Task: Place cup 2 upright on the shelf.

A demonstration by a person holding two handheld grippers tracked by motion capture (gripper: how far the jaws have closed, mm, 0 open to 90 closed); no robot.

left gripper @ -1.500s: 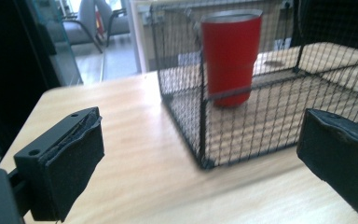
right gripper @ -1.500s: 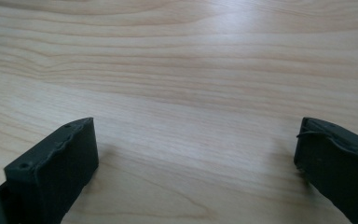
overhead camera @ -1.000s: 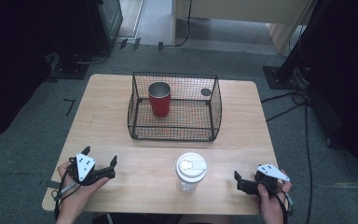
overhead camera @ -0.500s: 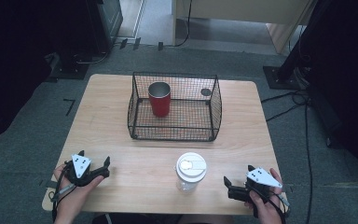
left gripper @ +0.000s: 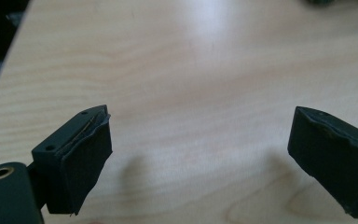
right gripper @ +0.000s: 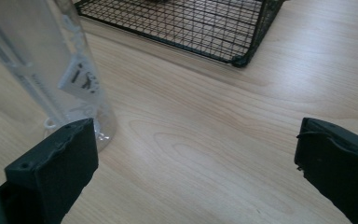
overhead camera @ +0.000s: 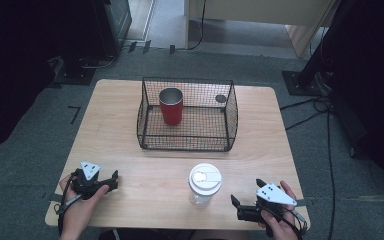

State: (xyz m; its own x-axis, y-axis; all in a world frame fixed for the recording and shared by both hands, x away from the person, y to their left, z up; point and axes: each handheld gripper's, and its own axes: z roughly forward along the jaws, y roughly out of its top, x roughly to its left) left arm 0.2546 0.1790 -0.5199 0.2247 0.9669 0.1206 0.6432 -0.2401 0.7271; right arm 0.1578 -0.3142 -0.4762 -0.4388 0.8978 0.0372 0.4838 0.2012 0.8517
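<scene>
A clear plastic tumbler [overhead camera: 204,184] with a white lid stands near the table's front edge; in the right gripper view the tumbler [right gripper: 51,70] is just beyond the left jaw. My right gripper [overhead camera: 236,207] lies low at the front right, open and empty, pointing left toward the tumbler. Its jaws [right gripper: 196,158] stand wide apart over bare wood. My left gripper [overhead camera: 113,180] rests at the front left, open, aimed right across the table. Between its jaws [left gripper: 200,158] there is only wood. A red metal cup [overhead camera: 171,105] stands upright inside a black wire basket [overhead camera: 230,117].
The basket [right gripper: 191,23] sits at the middle back of the wooden table [overhead camera: 115,130], with a small dark round object [overhead camera: 221,98] at its back right. Cables [overhead camera: 325,115] and stand bases lie on the grey floor around the table.
My right gripper has shifted left and toward the front edge, closer to the tumbler. The left gripper has barely moved. Tumbler, cup and basket stay put.
</scene>
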